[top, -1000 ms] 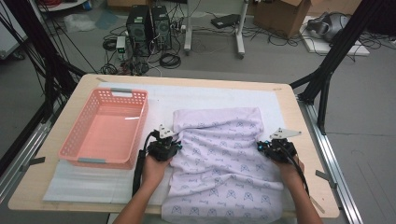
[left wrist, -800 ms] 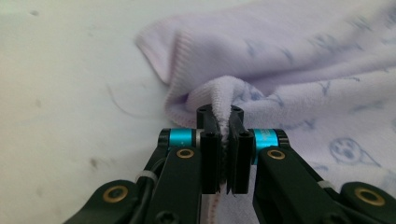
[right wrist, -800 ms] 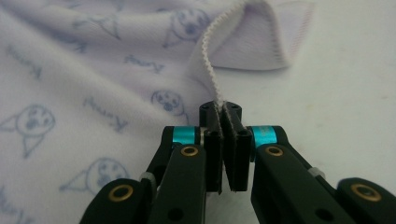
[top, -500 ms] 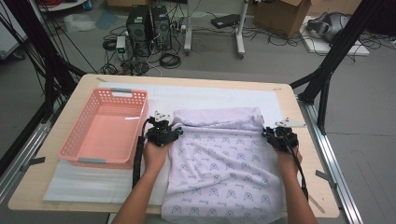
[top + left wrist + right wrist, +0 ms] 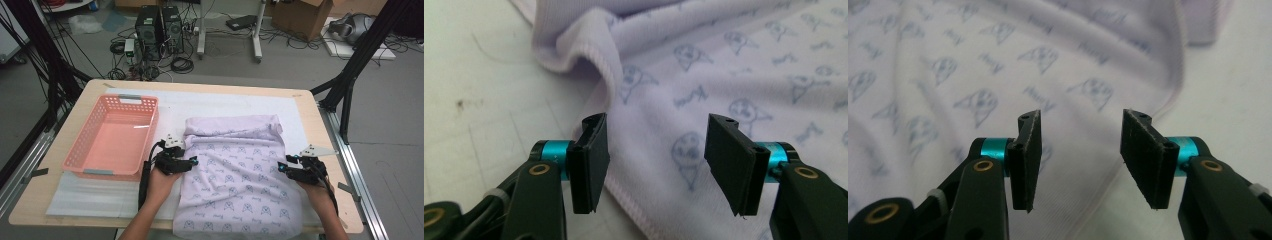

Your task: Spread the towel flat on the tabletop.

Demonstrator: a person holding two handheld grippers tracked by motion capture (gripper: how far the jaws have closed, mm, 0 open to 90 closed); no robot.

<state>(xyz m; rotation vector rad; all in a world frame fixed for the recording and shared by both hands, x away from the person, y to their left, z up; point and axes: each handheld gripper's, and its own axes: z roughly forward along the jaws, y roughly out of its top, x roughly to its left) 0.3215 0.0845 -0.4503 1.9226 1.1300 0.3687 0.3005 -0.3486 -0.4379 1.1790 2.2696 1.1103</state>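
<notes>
1. while the person stands at the near edge of the table (image 5: 60, 200), a lilac cloth (image 5: 240, 175) with a small blue print lies spread on the white mat (image 5: 90, 205), running from the middle of the table to the near edge.
2. the far end of the cloth is bunched into a thick fold with a ribbed band along it.
3. the left gripper (image 5: 192, 161) sits at the cloth's left edge, about halfway down its length, pointing across toward the fabric.
4. in the left gripper view its jaws have just been opening and now stand well apart; the hem of the cloth (image 5: 724, 75) lies below and between them, but the pads (image 5: 591, 160) do not press on it.
5. the right gripper (image 5: 284, 166) is at the cloth's right edge, level with the left one and aimed inward.
6. in the right gripper view its jaws have also just been opening and stand apart, with the edge of the cloth (image 5: 973, 75) under the gap and nothing pinched between the pads (image 5: 1028, 160).
7. a pink basket (image 5: 80, 155) stands on the mat left of the cloth, just beside the left gripper, apart from the fabric.
8. each hand comes in from the bottom edge, a black cable trailing back along each forearm.
</notes>
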